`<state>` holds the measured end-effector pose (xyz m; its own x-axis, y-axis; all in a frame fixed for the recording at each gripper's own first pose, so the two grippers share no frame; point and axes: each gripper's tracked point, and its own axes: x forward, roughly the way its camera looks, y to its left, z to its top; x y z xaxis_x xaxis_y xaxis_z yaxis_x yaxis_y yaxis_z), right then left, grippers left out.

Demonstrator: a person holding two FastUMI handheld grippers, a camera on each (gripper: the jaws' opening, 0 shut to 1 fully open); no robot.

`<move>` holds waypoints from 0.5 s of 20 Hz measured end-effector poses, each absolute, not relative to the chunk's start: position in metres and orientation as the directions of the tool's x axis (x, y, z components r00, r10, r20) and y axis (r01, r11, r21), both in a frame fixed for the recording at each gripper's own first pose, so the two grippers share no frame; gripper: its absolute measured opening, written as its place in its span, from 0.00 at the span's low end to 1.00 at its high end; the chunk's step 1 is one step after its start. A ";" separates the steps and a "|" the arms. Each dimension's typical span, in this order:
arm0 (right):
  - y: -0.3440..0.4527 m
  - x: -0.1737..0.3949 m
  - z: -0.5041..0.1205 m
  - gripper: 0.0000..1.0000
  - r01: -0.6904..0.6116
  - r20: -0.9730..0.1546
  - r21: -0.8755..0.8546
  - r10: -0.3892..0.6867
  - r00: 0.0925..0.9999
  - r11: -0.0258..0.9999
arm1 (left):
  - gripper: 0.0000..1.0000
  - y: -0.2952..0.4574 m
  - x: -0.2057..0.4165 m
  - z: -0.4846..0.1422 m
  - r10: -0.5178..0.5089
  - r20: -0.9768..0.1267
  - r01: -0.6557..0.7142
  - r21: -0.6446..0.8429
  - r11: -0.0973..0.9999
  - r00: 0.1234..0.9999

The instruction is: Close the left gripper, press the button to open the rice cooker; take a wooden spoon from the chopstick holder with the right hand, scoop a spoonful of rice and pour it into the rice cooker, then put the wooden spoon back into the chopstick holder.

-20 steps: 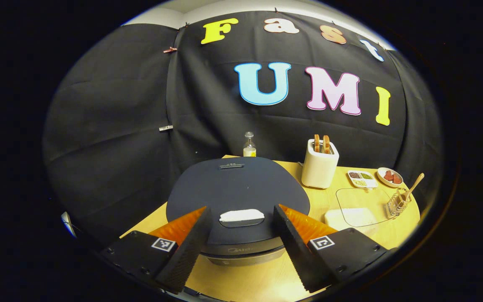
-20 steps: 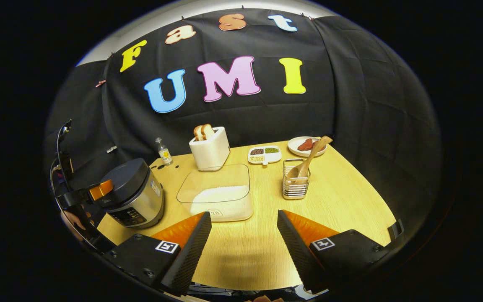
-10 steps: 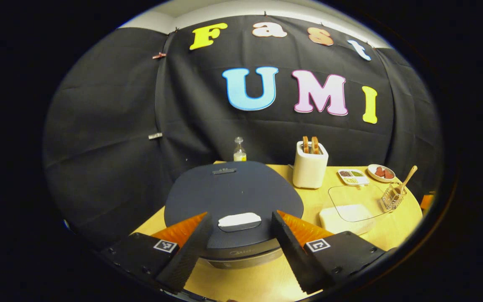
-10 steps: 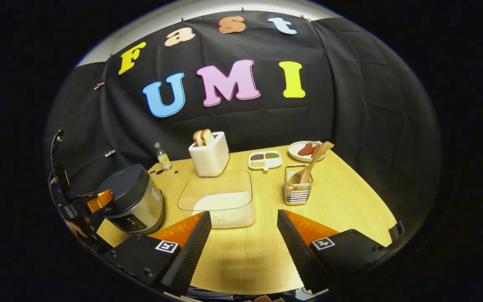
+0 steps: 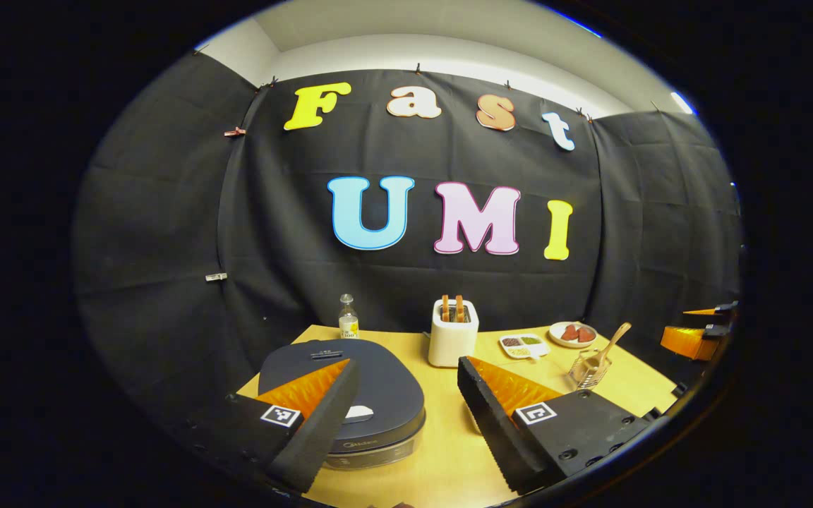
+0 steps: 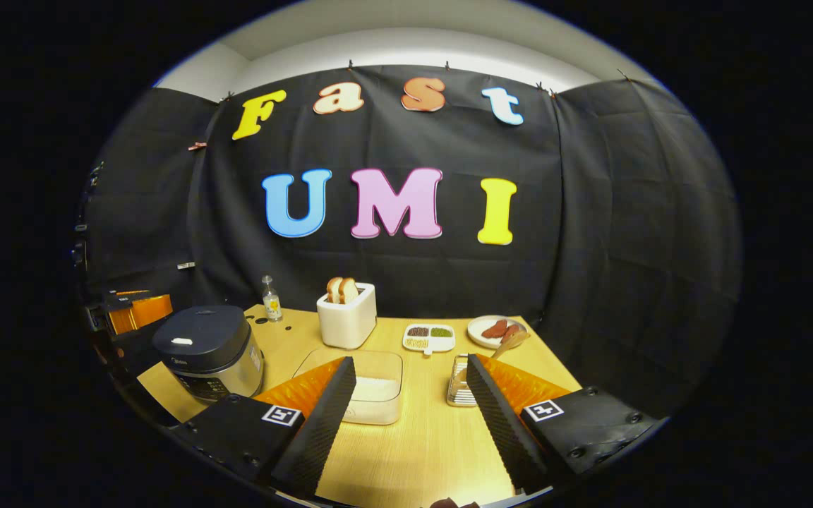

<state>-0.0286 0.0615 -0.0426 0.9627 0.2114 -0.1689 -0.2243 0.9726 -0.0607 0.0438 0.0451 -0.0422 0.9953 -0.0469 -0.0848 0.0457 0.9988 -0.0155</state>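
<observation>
Left gripper [image 5: 406, 395]: released, jaws spread, raised above the desk [image 5: 442, 458]. Rice cooker [image 5: 360, 395]: ahead and below, slightly left, lid shut, pale release button [image 5: 358, 413] beside the left finger. Right gripper [image 6: 410, 395]: released, empty. Wooden spoon [image 5: 607, 343]: in chopstick holder [image 5: 588, 370], handle leaning up and right, nearer the right gripper. Next, by judgement: clench left, descend onto button.

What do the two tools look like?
Alike: each tool, left and right, has two wedge-shaped fingers with ribbed inner faces, on black blocks with screws. Each block bears a small square black-and-white marker.
</observation>
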 end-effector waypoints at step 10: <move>0.076 -0.031 -0.038 0.99 -0.221 -0.158 -0.058 0.210 0.965 0.974 | 0.95 0.000 0.029 -0.030 -0.135 -0.058 0.137 0.032 0.990 0.989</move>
